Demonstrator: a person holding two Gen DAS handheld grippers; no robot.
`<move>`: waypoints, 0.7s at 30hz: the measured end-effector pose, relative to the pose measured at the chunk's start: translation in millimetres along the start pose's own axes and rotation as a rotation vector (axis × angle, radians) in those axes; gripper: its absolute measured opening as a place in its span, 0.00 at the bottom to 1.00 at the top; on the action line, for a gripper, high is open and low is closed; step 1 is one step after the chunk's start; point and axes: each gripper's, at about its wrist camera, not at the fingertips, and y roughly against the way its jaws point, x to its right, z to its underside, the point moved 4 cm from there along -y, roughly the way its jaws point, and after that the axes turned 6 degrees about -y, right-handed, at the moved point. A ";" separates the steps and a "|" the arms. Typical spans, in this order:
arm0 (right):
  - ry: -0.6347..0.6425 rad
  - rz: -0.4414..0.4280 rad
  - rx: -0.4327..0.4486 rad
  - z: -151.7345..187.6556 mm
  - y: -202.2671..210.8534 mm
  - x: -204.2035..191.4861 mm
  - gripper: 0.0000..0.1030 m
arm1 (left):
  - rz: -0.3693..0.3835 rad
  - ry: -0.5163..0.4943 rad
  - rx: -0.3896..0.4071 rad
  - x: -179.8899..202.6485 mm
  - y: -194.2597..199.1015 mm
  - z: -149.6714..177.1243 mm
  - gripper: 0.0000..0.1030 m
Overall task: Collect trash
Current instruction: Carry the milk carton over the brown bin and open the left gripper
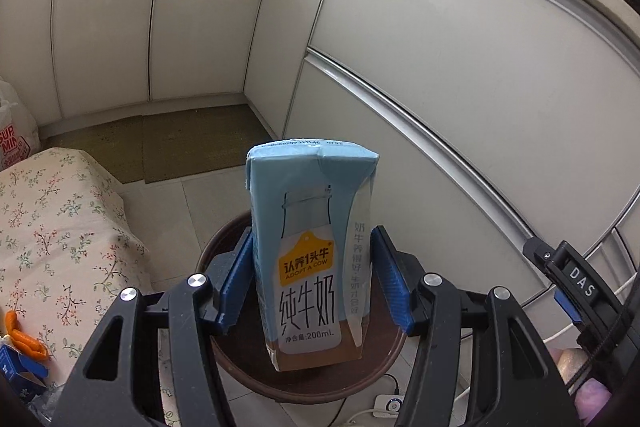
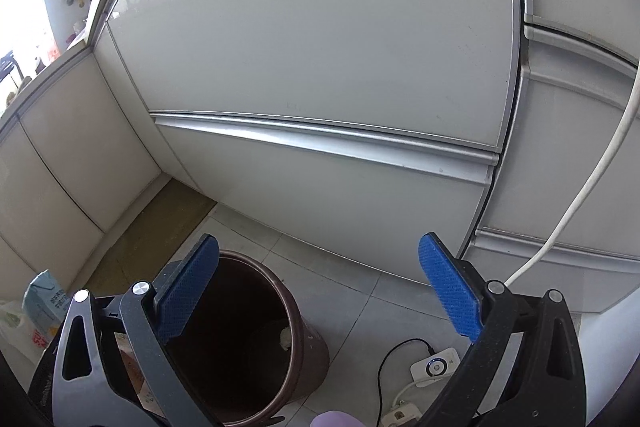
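Note:
My left gripper is shut on a light blue milk carton, upright between its blue pads, directly above the round brown trash bin. In the right wrist view the same carton shows at the far left edge. My right gripper stands wide open with nothing between its fingers, over the floor just right of the brown bin. A small white scrap lies inside the bin. The right gripper's body also shows at the lower right of the left wrist view.
White cabinet fronts wall the corner. A floral-covered surface with orange peel and a blue box lies left. A green mat covers the corner floor. A white power strip with cable lies on the tiles.

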 end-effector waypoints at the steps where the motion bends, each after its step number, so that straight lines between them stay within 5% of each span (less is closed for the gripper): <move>1: 0.001 0.000 -0.002 1.2 0.3 -0.6 0.93 | 0.004 0.004 -0.017 1.4 -7.0 1.1 0.56; 8: -0.039 -0.020 0.002 -1.0 2.4 2.6 0.93 | 0.013 0.051 -0.097 -4.4 -38.5 4.6 0.56; 12: -0.032 -0.024 -0.030 2.1 -3.4 0.9 0.93 | 0.010 0.071 -0.124 -9.6 -45.7 8.7 0.64; 21: 0.028 -0.054 -0.045 11.8 -1.9 -20.6 0.93 | -0.045 0.055 -0.083 -22.1 -25.8 15.6 0.72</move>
